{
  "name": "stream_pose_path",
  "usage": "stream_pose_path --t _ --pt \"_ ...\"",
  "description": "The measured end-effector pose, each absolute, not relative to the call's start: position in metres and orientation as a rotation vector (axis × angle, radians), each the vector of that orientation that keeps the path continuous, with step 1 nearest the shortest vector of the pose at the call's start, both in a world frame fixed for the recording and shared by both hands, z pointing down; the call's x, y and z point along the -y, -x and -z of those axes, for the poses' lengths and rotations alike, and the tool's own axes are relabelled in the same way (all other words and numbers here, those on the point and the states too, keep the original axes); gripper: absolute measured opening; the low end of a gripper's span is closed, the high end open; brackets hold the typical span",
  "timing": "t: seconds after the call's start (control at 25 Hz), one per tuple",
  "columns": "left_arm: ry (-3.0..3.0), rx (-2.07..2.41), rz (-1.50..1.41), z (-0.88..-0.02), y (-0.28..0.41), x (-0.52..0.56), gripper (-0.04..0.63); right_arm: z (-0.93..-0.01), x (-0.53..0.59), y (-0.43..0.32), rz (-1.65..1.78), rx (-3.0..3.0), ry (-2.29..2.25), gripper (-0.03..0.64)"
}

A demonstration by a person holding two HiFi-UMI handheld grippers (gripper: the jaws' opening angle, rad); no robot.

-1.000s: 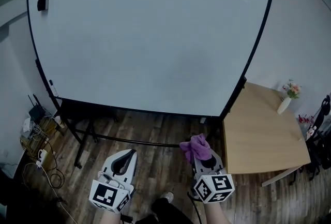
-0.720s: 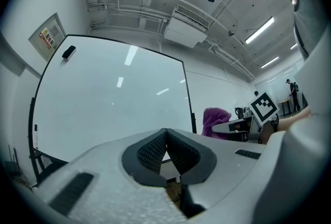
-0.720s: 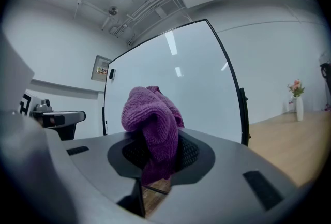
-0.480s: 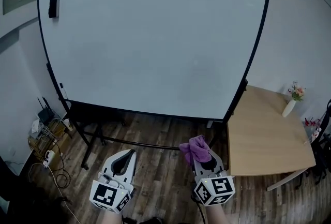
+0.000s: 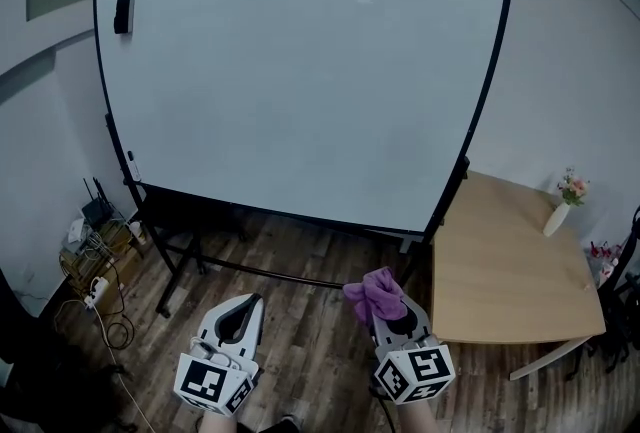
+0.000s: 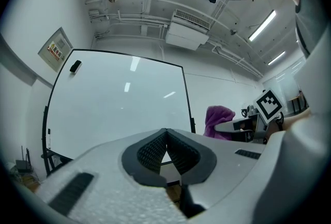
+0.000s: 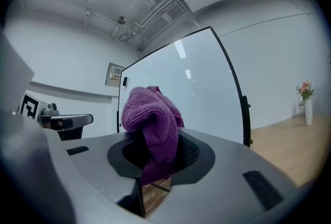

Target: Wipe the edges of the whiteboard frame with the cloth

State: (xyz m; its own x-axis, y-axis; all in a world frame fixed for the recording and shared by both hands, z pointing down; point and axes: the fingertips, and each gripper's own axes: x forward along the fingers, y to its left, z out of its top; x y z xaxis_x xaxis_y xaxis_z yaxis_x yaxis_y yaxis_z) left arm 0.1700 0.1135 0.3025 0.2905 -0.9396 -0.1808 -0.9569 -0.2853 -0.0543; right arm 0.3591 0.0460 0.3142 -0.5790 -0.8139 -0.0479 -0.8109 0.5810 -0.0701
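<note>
A wooden tabletop (image 5: 510,271) stands close beside the lower right corner of the whiteboard (image 5: 300,71) and its black frame (image 5: 489,86). Cables (image 5: 95,256) lie on the floor (image 5: 300,293) at the left. 1 white vase (image 5: 556,217) on the tabletop holds flowers. Both claws hang low, well apart from the board. The left claw (image 5: 238,313) is clenched on nothing, and the right claw (image 5: 388,309) is grasping the purple cloth (image 5: 373,289).
</note>
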Motion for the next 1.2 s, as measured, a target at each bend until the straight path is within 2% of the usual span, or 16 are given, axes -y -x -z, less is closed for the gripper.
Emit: stream_pose_path --t 1.2 --pt "2.197 -1.977 -0.179 -0.299 -0.245 -0.24 0.015 -0.308 -0.144 -0.416 0.023 -2.842 1.105 0.092"
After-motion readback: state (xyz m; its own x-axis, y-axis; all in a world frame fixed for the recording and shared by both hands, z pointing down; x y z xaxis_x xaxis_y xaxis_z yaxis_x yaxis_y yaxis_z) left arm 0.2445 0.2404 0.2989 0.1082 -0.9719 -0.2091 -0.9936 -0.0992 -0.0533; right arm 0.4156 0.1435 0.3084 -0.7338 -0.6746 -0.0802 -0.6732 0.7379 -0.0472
